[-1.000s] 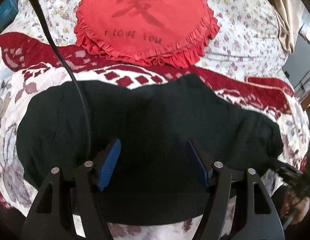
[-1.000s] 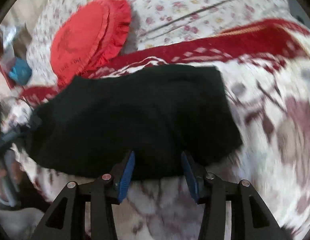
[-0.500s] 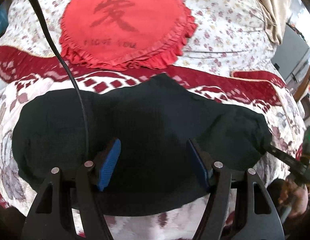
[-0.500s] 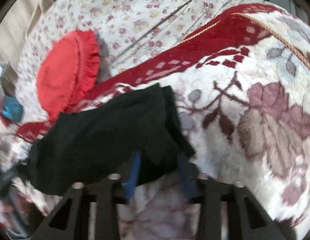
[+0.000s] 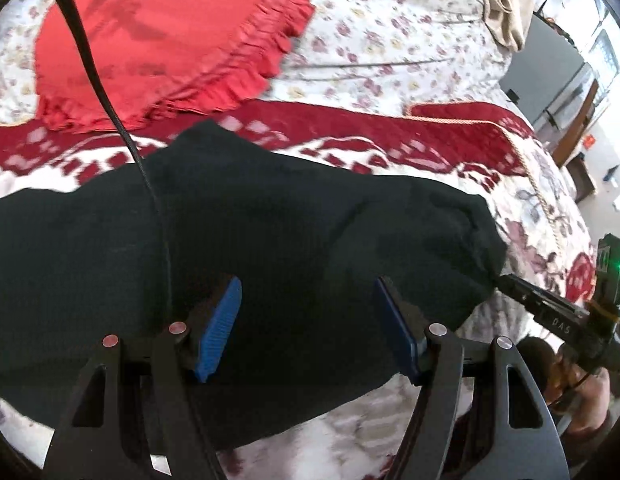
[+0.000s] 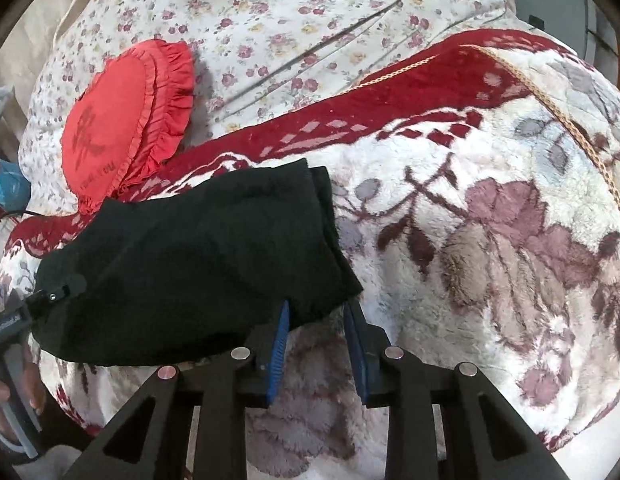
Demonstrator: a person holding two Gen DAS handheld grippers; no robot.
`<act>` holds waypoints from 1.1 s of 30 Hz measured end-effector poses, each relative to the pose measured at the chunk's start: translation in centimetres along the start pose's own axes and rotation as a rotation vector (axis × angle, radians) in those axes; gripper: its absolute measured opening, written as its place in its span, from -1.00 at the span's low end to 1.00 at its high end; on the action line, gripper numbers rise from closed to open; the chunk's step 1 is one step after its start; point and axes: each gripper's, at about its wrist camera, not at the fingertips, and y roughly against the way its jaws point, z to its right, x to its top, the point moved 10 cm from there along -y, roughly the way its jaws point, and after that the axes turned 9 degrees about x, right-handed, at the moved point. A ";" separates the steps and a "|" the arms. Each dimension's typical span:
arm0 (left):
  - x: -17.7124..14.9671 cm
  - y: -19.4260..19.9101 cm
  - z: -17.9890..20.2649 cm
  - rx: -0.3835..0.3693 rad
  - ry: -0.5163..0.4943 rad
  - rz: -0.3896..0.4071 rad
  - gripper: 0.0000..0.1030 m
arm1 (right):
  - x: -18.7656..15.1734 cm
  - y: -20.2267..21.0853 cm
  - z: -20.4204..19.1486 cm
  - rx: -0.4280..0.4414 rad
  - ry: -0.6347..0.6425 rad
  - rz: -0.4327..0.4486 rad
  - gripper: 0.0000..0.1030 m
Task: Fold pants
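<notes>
The black pants (image 5: 270, 240) lie folded in a wide band across the patterned blanket; they also show in the right wrist view (image 6: 198, 264). My left gripper (image 5: 306, 320) is open, its blue pads spread over the middle of the fabric near its front edge. My right gripper (image 6: 315, 332) is half open at the right front corner of the pants, with the corner lying between its blue pads. The right gripper's tip shows in the left wrist view (image 5: 521, 292) against that corner. The left gripper shows in the right wrist view (image 6: 50, 296) at the pants' left end.
A red heart-shaped frilled cushion (image 5: 158, 40) lies behind the pants on the floral sheet (image 5: 389, 32). The red, white and mauve plush blanket (image 6: 489, 220) covers the bed's front. A black cable (image 5: 110, 100) hangs across the left wrist view. Furniture stands at far right (image 5: 549, 64).
The right gripper's pads have narrowed and it has shifted to the pants' right front corner. The left gripper stayed open over the pants while the view swung to the right.
</notes>
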 end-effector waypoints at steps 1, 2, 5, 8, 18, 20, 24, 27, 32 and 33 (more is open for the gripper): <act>0.1 -0.1 0.4 -0.010 -0.006 -0.004 0.34 | 0.0 0.2 0.2 0.015 -0.012 0.005 -0.45; 0.3 -0.4 1.0 -0.025 -0.016 -0.008 0.34 | 0.0 0.3 0.3 0.027 -0.023 0.009 -0.37; 1.1 -1.3 2.8 -0.064 -0.056 -0.032 0.46 | -0.5 0.3 0.8 0.060 -0.065 0.015 -0.14; 2.4 -2.2 4.8 -0.116 -0.080 -0.047 0.50 | -1.2 -0.2 0.6 0.112 -0.097 0.006 -0.13; 5.8 -6.6 12.7 -0.212 -0.252 -0.108 0.55 | 0.0 -1.6 0.8 0.205 -0.153 0.096 0.07; 6.2 -7.9 14.4 -0.230 -0.296 -0.130 0.55 | -0.1 -1.7 0.9 0.238 -0.176 0.117 0.18; 6.6 -9.9 16.9 -0.220 -0.374 -0.141 0.55 | -0.1 -1.8 0.7 0.259 -0.188 0.158 0.29; 6.5 -11.1 18.5 -0.236 -0.409 -0.161 0.55 | 0.1 -1.9 0.1 0.244 -0.156 0.175 0.31; 6.5 -12.7 19.6 -0.227 -0.419 -0.166 0.55 | 0.8 -2.5 0.1 0.225 -0.167 0.205 0.10; 6.6 -12.7 19.8 -0.228 -0.421 -0.157 0.55 | 0.9 -2.6 0.2 0.214 -0.160 0.206 0.06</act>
